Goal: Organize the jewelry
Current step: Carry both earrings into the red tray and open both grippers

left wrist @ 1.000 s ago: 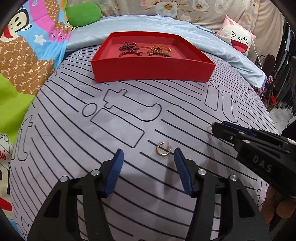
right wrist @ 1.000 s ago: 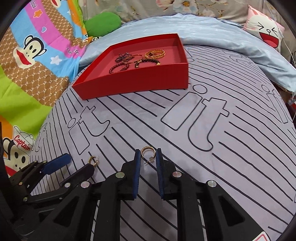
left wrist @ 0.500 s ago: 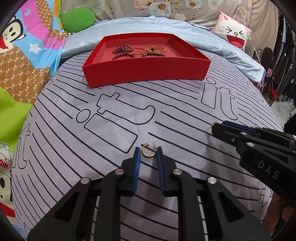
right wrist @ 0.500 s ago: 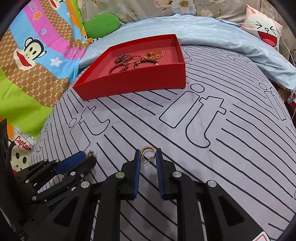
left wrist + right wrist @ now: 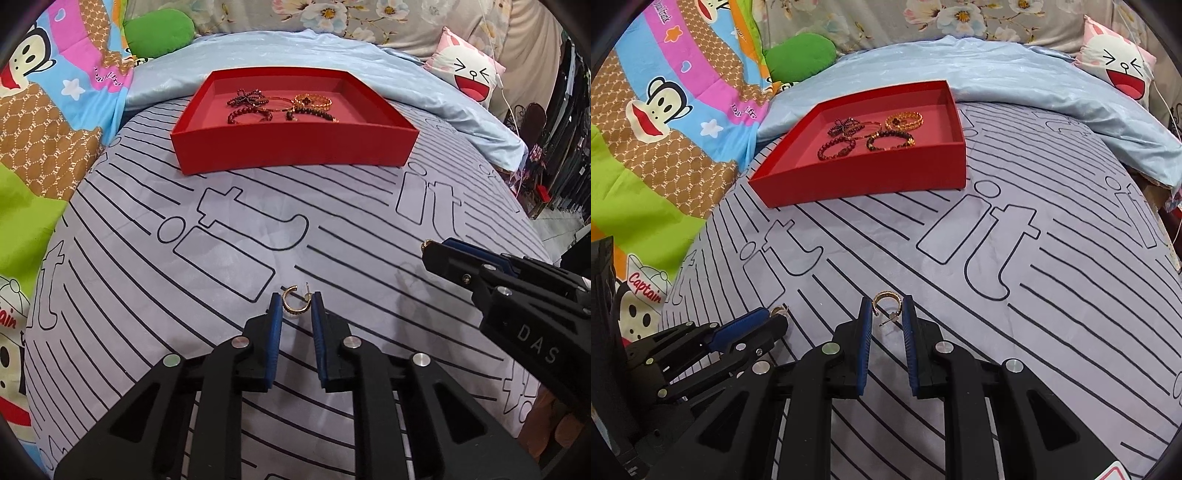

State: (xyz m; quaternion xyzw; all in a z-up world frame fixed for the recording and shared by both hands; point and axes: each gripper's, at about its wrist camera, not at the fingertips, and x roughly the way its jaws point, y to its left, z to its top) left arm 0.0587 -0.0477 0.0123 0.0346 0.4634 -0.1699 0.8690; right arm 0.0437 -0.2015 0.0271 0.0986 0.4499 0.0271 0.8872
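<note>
Left wrist view takes in the bed first: a grey sheet (image 5: 147, 258) printed with black stripes and outlined letters, with a pale blue blanket (image 5: 295, 48) behind it, a cartoon monkey quilt (image 5: 48, 110) to the left, a green cushion (image 5: 159, 37) and a laughing-face pillow (image 5: 469, 74) at the back. On the sheet sits a red tray (image 5: 295, 147), its floor holding dark beaded bracelets (image 5: 247, 107) and a gold bracelet (image 5: 314, 100). Nothing lies on the sheet between the grippers and the tray.

Nearer, the left gripper (image 5: 297, 306) has its jaws closed in on a gold hoop earring (image 5: 293, 301), blue pads at either side of it; a second ago they stood wide apart around it, and the tray has slid lower in the view since. The right gripper (image 5: 430, 249) enters from the right, well apart from the left one, with a speck of gold at its tip.

Right wrist view shows that gripper (image 5: 888, 310) pinching a second gold hoop earring (image 5: 884, 302), post pointing down-left, as it did a second ago. The left gripper (image 5: 777, 317) shows at lower left with its earring (image 5: 778, 311) at the tip.
</note>
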